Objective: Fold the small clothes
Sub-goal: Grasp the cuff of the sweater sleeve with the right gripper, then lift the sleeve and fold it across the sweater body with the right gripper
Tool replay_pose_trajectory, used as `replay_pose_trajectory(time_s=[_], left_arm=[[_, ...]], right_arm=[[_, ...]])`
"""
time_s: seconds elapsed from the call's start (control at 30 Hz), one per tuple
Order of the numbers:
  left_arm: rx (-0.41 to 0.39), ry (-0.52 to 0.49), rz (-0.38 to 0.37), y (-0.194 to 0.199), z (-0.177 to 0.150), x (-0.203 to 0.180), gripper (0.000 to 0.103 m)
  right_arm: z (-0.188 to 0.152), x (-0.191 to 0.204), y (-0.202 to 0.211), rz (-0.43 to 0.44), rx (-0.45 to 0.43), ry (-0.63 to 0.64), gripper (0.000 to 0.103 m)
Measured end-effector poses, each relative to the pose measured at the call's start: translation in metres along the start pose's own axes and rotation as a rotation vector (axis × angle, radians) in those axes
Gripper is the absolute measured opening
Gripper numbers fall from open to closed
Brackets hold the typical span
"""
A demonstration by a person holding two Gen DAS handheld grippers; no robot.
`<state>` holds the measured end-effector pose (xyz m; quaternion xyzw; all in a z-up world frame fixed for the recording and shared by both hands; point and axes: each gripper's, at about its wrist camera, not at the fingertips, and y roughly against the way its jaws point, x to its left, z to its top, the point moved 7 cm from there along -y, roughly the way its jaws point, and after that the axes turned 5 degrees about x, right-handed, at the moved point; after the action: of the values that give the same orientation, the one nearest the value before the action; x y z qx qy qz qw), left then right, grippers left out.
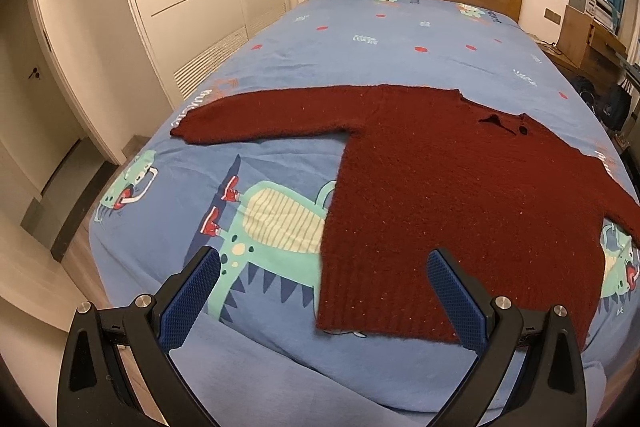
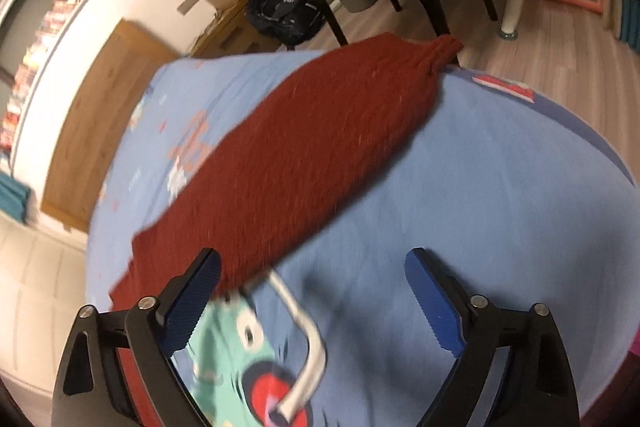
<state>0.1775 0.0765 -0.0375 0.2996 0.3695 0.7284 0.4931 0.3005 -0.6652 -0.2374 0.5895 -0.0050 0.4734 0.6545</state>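
Dark red knitted sweater (image 1: 460, 195): spread flat on blue cartoon-print bed cover (image 1: 280, 39), sleeves out, unfolded. All folds pending. Left claw (image 1: 324, 287), right claw (image 2: 312, 291): wide, empty.

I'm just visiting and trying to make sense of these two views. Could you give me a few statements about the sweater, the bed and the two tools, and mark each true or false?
1. The sweater lies spread flat on the bed. True.
2. The sweater is bright green. False: it is dark red.
3. The left gripper has its fingers clamped on the hem. False: they stand open, gripping nothing.
4. One sleeve reaches toward the bed's edge in the right view. True.
5. The right gripper is open. True.
6. The bed cover is plain white. False: it is blue with cartoon prints.
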Motion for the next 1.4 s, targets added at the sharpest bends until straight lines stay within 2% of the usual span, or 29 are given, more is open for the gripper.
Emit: replay_pose_trajectory(time_s=[0.13,0.27,0.37,0.47,0.57,0.63,0.77,1.0,1.2,1.4], left_arm=[[-0.001,0.0,0.008,-0.002,0.001,-0.005,0.102],[0.003,-0.01,0.007,-0.005,0.001,-0.011,0.102],[-0.001,-0.015,0.005,-0.004,0.001,-0.014,0.102],[-0.014,-0.003,0.016,-0.003,0.002,-0.013,0.101],[-0.016,0.021,0.009,-0.003,0.005,-0.009,0.101],[-0.019,0.019,0.01,-0.002,0.005,-0.008,0.101],[-0.007,0.026,-0.01,-0.006,0.004,-0.006,0.101],[0.007,0.023,-0.056,-0.01,0.004,-0.005,0.101],[0.05,0.028,-0.109,-0.019,-0.001,0.002,0.101],[0.048,0.062,-0.145,-0.019,-0.003,0.021,0.101]], right_arm=[[0.025,-0.013,-0.007,0.064,-0.019,-0.083,0.077],[0.045,-0.022,-0.012,0.126,-0.038,-0.139,0.076],[0.058,-0.025,-0.017,0.153,-0.055,-0.175,0.071],[0.066,-0.029,-0.02,0.161,-0.067,-0.213,0.056],[0.07,-0.031,-0.024,0.153,-0.058,-0.25,0.036],[0.073,-0.031,-0.026,0.157,-0.042,-0.265,0.013],[0.08,-0.02,-0.018,0.162,-0.055,-0.234,0.01],[0.09,0.038,-0.004,0.222,-0.061,-0.125,0.01],[0.08,0.118,-0.001,0.335,-0.027,-0.044,0.009],[0.047,0.218,-0.013,0.447,0.044,0.037,0.009]])
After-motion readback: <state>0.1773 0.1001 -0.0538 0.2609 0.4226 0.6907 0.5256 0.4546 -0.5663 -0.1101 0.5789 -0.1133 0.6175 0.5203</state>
